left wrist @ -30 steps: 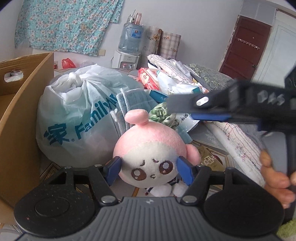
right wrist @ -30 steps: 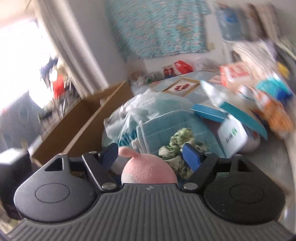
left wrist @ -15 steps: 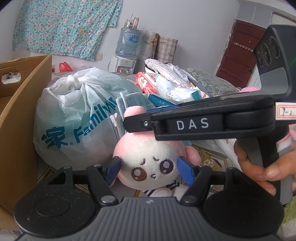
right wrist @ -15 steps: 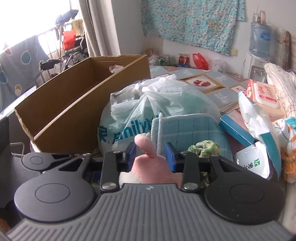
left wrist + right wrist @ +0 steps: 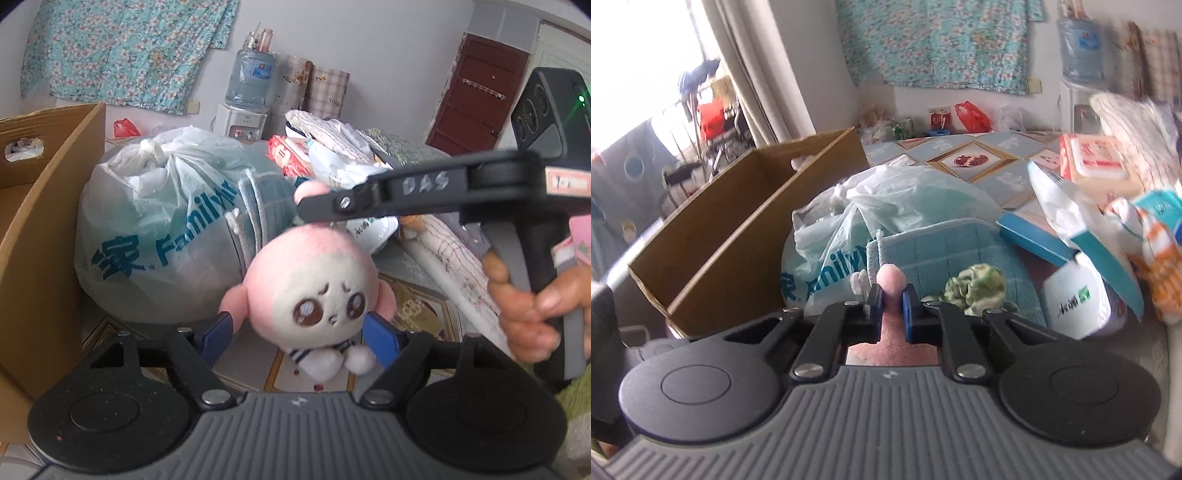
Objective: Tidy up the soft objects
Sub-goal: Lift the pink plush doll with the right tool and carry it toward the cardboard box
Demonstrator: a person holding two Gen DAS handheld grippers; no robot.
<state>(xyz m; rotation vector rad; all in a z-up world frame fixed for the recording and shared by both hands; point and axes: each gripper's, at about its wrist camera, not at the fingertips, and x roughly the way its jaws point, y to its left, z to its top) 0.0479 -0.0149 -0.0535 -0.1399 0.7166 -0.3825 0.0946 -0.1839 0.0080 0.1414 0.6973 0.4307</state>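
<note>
- Pink plush doll [image 5: 314, 284] hangs by its topknot [image 5: 892, 278], in front of the tied plastic bag [image 5: 159, 236] and clear of the floor.
- Right tongs [image 5: 891, 306]: clamped tight on that topknot, carrying the doll.
- Left tongs [image 5: 299, 328]: wide and opening further; pads flank the doll without pressing.
- Judgement: thin tuft grip will swing; keep lift slow, tongs pinched.
- Cardboard box [image 5: 44, 229] at left looks the likely destination; clear its wall before release.

Background's pretty cluttered: floral cloth [image 5: 122, 51] on the wall, water dispenser [image 5: 247, 92] below it, dark red door [image 5: 480, 96] off right.
</note>
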